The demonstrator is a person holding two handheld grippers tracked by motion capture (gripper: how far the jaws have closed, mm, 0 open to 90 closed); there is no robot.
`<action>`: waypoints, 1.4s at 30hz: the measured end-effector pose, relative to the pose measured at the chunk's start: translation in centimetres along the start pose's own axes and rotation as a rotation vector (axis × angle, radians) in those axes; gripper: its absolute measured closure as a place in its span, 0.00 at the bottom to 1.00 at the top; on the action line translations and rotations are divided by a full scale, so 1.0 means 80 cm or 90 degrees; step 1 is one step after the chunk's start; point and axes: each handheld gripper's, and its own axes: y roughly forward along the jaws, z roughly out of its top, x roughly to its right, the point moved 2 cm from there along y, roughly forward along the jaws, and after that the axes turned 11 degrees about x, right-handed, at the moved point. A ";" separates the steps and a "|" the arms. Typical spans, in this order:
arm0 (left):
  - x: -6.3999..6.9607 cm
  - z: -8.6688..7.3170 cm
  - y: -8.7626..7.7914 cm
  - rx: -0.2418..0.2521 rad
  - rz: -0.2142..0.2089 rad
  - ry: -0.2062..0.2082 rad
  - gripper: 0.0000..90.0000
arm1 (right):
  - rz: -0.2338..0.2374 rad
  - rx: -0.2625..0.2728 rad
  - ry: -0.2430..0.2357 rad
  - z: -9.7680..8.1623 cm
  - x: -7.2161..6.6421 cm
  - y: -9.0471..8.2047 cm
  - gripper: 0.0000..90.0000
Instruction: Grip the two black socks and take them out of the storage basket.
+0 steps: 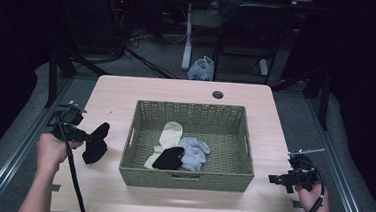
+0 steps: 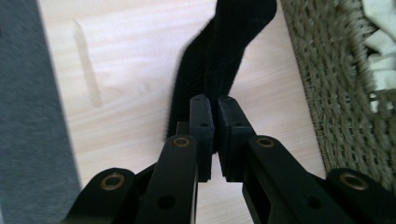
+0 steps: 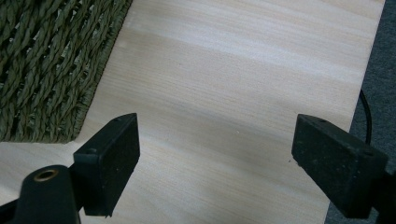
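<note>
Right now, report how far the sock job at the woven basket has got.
Looks done: a cream sock, a grey sock and a black sock lie in the green woven basket.

In hand: the left gripper is clamped on another black sock, held beside the basket's left wall, outside it.

Left: that sock is not yet in the basket. The right gripper is open over bare tabletop.

Left claw is clamped tight; right claw is spread wide.

Basket mid-table, socks inside, one sock left of basket in left hand-held gripper
</note>
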 end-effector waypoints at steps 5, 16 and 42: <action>-0.005 -0.014 0.025 -0.022 -0.009 -0.025 0.95 | 0.002 -0.003 -0.001 0.000 0.000 0.000 0.16; -0.009 -0.023 0.042 -0.036 -0.024 -0.054 0.75 | 0.002 -0.008 -0.003 0.000 0.002 -0.001 0.16; 0.083 0.068 -0.082 0.097 -0.006 0.095 0.00 | 0.009 -0.001 -0.006 0.000 0.004 -0.002 0.16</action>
